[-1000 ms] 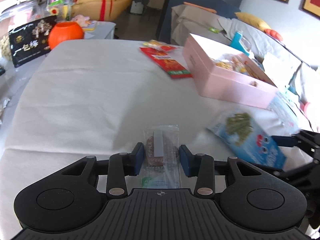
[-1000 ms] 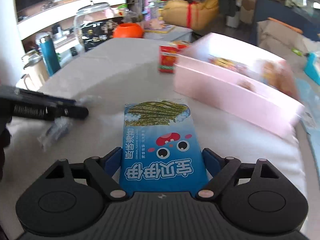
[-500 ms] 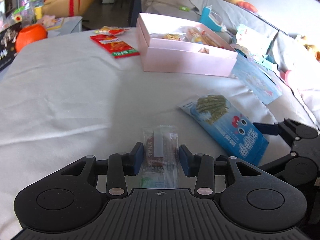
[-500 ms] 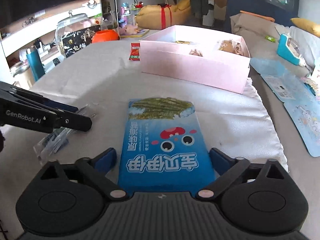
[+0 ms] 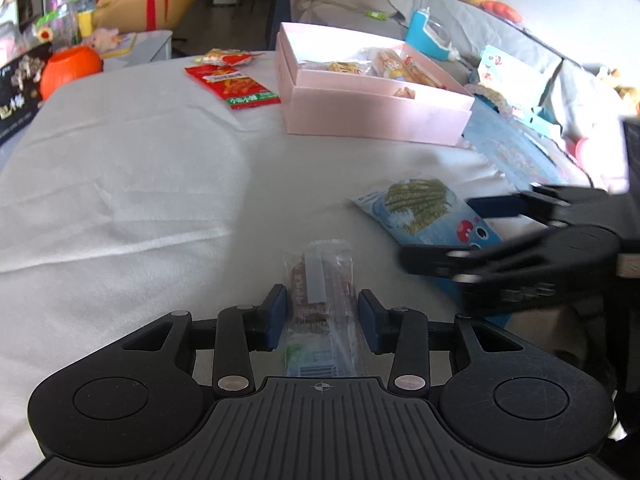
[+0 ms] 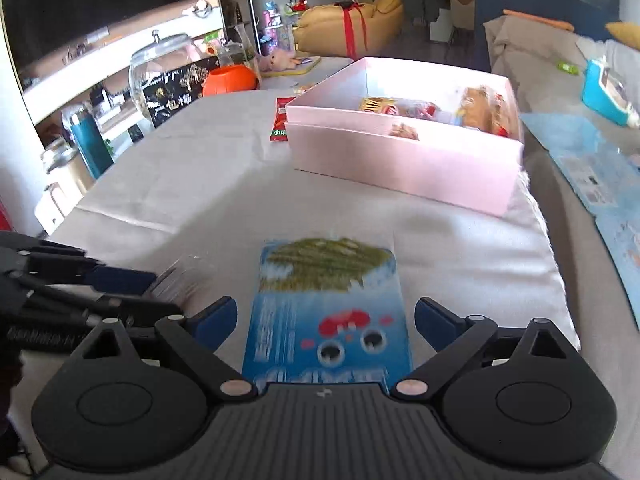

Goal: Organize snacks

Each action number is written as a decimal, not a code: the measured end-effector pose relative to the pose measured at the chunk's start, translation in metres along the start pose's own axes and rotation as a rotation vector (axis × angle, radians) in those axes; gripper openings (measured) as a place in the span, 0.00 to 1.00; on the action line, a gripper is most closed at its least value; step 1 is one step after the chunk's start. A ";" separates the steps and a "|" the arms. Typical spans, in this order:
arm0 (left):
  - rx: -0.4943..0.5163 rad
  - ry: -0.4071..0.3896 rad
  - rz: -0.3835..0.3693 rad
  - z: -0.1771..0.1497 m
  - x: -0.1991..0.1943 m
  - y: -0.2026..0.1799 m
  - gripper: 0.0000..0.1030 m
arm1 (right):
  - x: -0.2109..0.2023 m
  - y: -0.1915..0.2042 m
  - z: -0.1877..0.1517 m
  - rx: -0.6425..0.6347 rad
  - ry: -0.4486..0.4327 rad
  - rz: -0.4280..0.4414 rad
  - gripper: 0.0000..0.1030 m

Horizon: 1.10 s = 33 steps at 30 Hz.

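My left gripper (image 5: 322, 316) is shut on a small clear-wrapped snack bar (image 5: 320, 284), held just above the white tablecloth. My right gripper (image 6: 325, 320) is open, its fingers apart on both sides of a blue seaweed snack packet (image 6: 326, 308) that lies on the cloth; there are gaps on both sides. The packet also shows in the left wrist view (image 5: 424, 210), with the right gripper (image 5: 472, 228) around it. The open pink box (image 6: 404, 148) with several snacks inside stands farther back; it also shows in the left wrist view (image 5: 372, 108).
A red snack packet (image 5: 232, 86) and another small packet (image 5: 224, 57) lie left of the box. An orange pumpkin tub (image 5: 70, 68), a glass jar (image 6: 168, 68) and a teal bottle (image 6: 90, 140) stand beyond the table's far left edge. Blue printed sheets (image 6: 592, 172) lie right of the box.
My right gripper has opened wider around the blue packet and tilted up a little. My left gripper still holds the snack bar and has turned slightly toward the box.
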<state>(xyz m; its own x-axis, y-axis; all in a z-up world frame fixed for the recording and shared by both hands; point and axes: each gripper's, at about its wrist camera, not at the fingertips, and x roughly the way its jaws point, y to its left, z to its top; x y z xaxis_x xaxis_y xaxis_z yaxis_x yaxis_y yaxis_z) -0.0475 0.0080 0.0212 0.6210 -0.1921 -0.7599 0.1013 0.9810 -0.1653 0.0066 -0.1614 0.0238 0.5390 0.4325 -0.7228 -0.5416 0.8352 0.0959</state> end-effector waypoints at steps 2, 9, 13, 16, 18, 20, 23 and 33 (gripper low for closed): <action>0.010 -0.004 0.007 -0.001 0.000 -0.002 0.42 | 0.015 0.005 0.006 -0.013 0.019 -0.021 0.94; 0.019 -0.010 0.012 -0.004 -0.002 -0.003 0.42 | 0.020 0.007 0.034 -0.026 -0.021 -0.041 0.82; 0.035 -0.015 0.031 -0.006 -0.001 -0.007 0.42 | -0.024 0.007 0.041 -0.038 -0.176 -0.050 0.82; 0.044 -0.018 0.042 -0.006 -0.001 -0.010 0.43 | -0.055 0.004 0.042 -0.044 -0.271 -0.042 0.82; 0.039 -0.025 0.042 -0.008 -0.002 -0.010 0.43 | -0.070 0.001 0.039 -0.038 -0.317 -0.040 0.82; 0.034 -0.030 0.040 -0.008 -0.003 -0.009 0.43 | -0.079 -0.004 0.030 -0.026 -0.353 -0.046 0.82; 0.038 -0.037 0.043 -0.009 -0.002 -0.010 0.43 | -0.077 -0.011 0.015 0.006 -0.353 -0.064 0.82; 0.065 -0.064 0.061 -0.013 -0.003 -0.014 0.43 | -0.072 -0.018 -0.028 0.015 -0.353 -0.088 0.82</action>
<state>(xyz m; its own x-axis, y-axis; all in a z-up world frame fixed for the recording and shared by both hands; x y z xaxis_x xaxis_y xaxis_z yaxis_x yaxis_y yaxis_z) -0.0607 -0.0054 0.0174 0.6756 -0.1324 -0.7253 0.1112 0.9908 -0.0773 -0.0404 -0.2171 0.0553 0.7742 0.4471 -0.4480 -0.4751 0.8782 0.0555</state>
